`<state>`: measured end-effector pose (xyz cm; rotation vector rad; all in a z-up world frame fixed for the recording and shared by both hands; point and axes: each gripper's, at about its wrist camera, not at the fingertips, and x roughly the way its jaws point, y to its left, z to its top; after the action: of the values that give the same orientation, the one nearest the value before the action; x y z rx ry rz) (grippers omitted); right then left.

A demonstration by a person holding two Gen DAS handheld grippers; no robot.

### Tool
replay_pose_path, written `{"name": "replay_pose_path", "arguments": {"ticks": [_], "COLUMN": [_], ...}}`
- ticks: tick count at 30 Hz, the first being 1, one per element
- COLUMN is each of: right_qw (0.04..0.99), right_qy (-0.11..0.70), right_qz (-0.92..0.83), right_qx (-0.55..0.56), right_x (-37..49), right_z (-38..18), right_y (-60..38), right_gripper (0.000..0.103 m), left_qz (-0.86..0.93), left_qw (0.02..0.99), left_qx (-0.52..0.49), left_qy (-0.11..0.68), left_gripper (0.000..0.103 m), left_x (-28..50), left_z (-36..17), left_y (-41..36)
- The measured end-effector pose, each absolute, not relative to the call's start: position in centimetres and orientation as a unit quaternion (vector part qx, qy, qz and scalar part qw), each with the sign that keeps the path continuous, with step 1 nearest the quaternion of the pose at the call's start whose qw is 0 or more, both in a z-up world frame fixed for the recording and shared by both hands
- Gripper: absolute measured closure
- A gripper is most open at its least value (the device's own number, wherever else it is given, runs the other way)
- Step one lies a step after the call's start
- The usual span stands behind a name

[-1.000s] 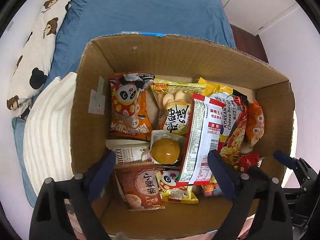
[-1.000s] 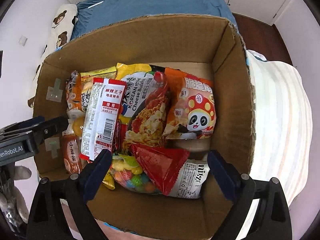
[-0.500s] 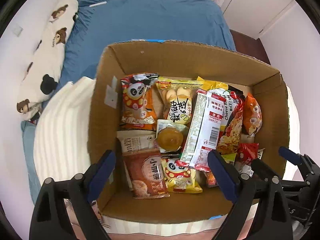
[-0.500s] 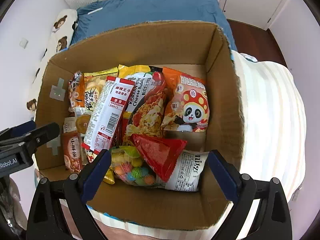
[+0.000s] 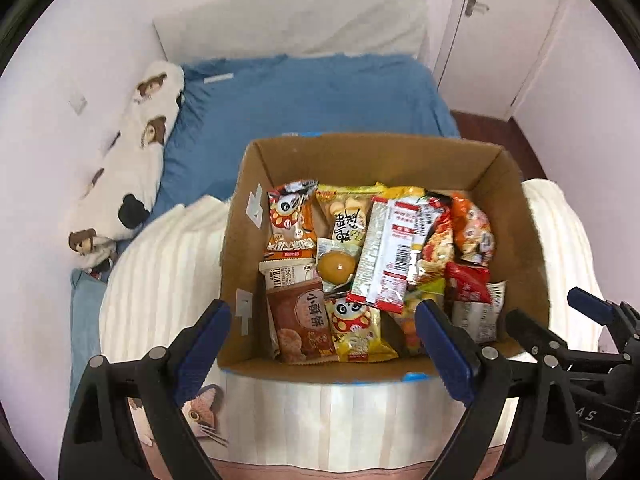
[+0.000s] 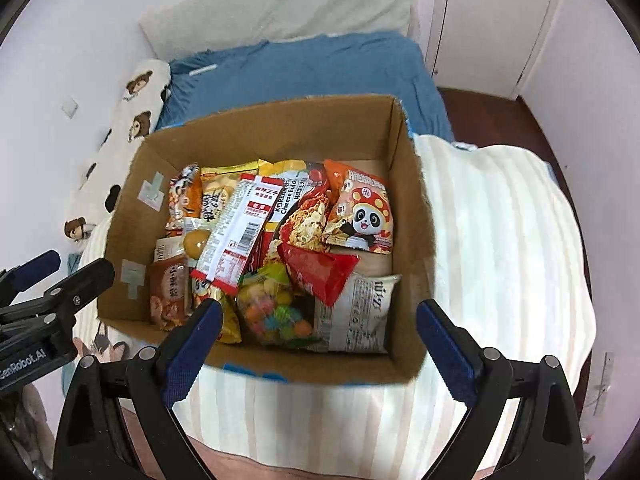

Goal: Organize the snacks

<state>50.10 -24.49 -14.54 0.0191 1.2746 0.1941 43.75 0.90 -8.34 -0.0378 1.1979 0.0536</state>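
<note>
Left tool (image 5: 322, 332) and right tool (image 6: 318, 334) released above snack box (image 5: 384, 152), candy bag (image 6: 276, 312) clear only from right wrist

a bed (image 5: 312, 92) with a blue sheet fills the middle of the room. a white headboard (image 5: 288, 28) stands against pale walls (image 5: 72, 60). a bear-print pillow (image 5: 132, 160) lies along the left wall. a striped cream blanket (image 6: 500, 248) covers the near end. white doors (image 5: 500, 40) stand right, above dark wood floor (image 6: 492, 112).
</note>
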Motion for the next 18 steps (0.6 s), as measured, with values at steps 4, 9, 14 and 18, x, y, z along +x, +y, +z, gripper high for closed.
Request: {"name": "replay_pose_path", "arguments": {"ticks": [4,9,14,18], "right_qw": [0.817,0.836,0.860,0.872], "right_qy": [0.569,0.540,0.500,0.479], "right_qz": [0.090,0.094,0.095,0.100], "right_qx": [0.017,0.023,0.019,0.028], "right_x": [47.4,43.9,39.5,35.8], "right_z": [-12.3,-9.2,-5.8,-3.6], "right_y": [-25.3,-26.5,-27.5,-28.2], "right_gripper": [0.004,0.004,0.004,0.004], "left_qz": [0.021,0.020,0.025,0.034], "left_qw": [0.840,0.859,0.874,0.886], "left_qx": [-0.028,-0.035,-0.044,-0.045], "left_qy": [0.541,0.511,0.483,0.461], "left_gripper": [0.009,0.009,0.009,0.009], "left_x": [41.1,37.4,33.7,30.8], "left_z": [-6.5,-4.1,-1.7,-0.1], "left_y": [0.6,0.2,0.3,0.4]}}
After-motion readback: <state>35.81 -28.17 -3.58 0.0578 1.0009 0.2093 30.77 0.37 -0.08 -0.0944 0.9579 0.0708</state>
